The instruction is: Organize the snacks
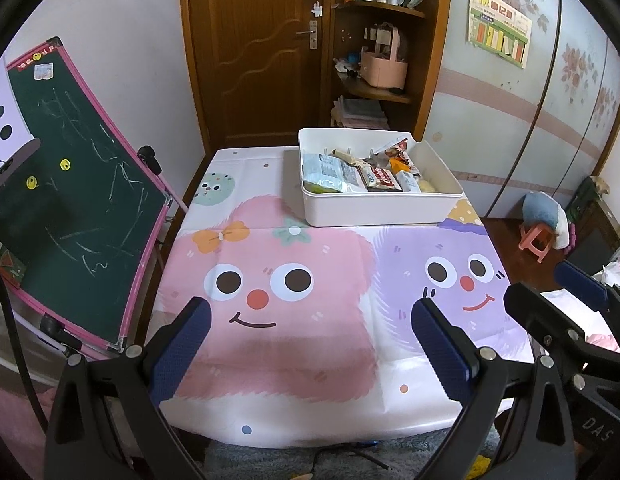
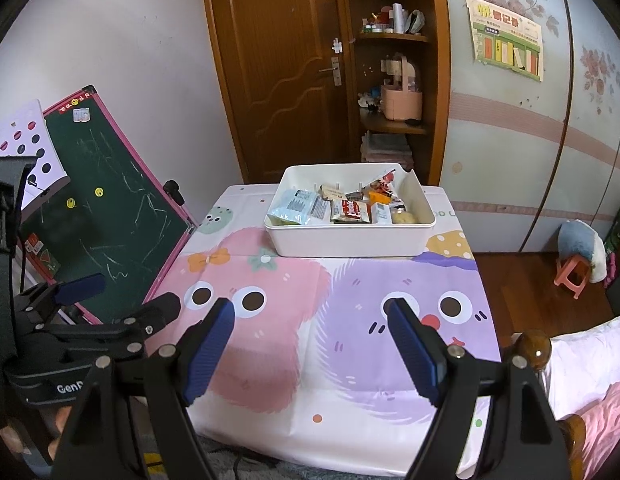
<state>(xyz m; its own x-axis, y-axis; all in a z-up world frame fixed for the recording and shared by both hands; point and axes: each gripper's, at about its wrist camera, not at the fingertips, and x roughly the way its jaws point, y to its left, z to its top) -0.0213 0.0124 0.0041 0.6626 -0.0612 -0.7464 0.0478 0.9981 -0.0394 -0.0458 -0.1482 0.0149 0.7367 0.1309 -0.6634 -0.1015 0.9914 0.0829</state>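
- Evidently the snacks (image 2: 341, 208) all lie inside the white bin (image 2: 349, 240), well beyond both grippers.
- Left gripper (image 1: 310, 344) and right gripper (image 2: 310, 344): jaws apart, empty.
- Packets look light, crinkly, slippery; pinch each flat across its middle.

Soft, even daylight fills both views, seemingly from 4 o'clock, leaving the brown wooden door (image 1: 266, 52) dim at 12. The glossy cartoon-printed tablecloth (image 1: 294, 360) shows mild sheen and a faint shadow band. Fisheye bending curves walls toward black corners; close blue-padded fingers (image 2: 208, 354) look slightly soft.
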